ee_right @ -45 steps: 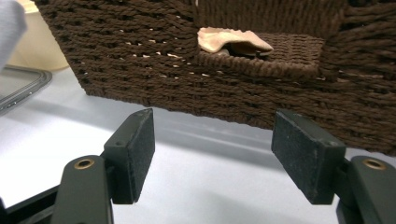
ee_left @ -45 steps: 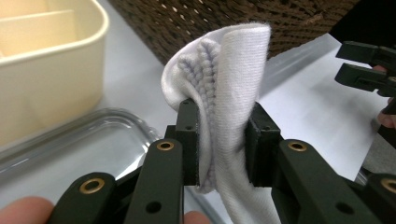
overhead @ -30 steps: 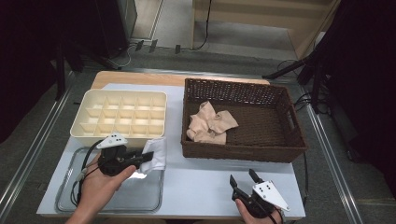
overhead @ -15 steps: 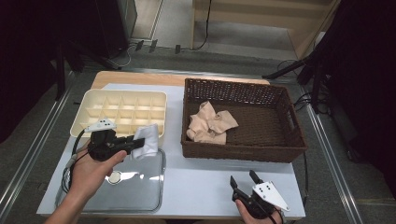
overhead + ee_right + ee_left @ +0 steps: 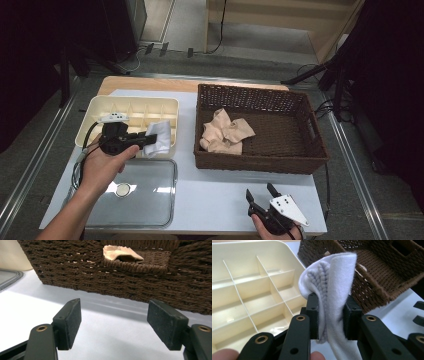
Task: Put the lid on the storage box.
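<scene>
Jaws of the left gripper (image 5: 330, 315) pinch a folded white sock (image 5: 334, 290), seemingly above the cream divided tray (image 5: 131, 112). The right gripper (image 5: 113, 325) gapes wide, holding nothing, facing the wicker basket (image 5: 105, 277).

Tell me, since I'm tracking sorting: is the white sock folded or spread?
Folded: the white sock is doubled over between the left gripper pads.

Lit brightly from overhead, with glare patches on the clear lid (image 5: 135, 197) and dark surroundings beyond the table (image 5: 215, 200). Softly blurred in the high view; sharper up close, with the jaws' near ends out of focus.
</scene>
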Motion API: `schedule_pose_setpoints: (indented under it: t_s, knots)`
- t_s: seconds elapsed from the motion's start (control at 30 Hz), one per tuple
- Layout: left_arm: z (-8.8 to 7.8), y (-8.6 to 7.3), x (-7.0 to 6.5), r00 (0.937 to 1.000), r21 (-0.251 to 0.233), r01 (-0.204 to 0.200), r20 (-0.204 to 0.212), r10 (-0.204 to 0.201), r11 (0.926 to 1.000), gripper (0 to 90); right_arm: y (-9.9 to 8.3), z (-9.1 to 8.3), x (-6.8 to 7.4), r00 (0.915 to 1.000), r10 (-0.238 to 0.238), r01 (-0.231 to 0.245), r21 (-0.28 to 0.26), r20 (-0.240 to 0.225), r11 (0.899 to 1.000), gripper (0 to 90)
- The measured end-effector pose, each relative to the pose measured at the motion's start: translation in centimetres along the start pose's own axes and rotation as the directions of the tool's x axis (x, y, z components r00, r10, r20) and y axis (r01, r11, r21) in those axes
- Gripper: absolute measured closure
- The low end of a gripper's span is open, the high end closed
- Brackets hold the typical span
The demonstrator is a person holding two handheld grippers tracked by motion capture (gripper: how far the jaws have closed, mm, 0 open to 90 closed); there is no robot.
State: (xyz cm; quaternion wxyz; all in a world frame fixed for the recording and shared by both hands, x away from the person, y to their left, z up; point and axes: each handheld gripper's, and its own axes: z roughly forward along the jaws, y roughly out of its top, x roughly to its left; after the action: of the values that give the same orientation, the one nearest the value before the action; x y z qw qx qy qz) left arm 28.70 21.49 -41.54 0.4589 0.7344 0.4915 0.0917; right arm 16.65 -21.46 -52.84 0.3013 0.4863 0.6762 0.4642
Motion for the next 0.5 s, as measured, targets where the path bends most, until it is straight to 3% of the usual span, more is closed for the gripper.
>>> schedule_pose_setpoints:
  t_s: [0.13,0.33,0.5]
  knots:
    - [0.7,0.3,0.8,0.9994,-0.008,0.033,0.004,-0.033,0.9994,72.0,-0.1,0.1,0.0,1.0000,0.002,-0.002,0.007,0.000,1.000,28.2]
    - [2.0,0.4,1.8,0.9981,0.003,0.038,-0.048,-0.038,0.9993,72.0,-0.2,0.1,0.2,1.0000,-0.003,0.003,0.010,-0.002,1.000,28.2]
    - [3.2,0.4,2.1,0.9978,0.030,0.049,-0.047,-0.047,0.9984,71.9,-0.3,0.2,0.3,1.0000,-0.007,0.007,0.018,-0.001,1.000,28.2]
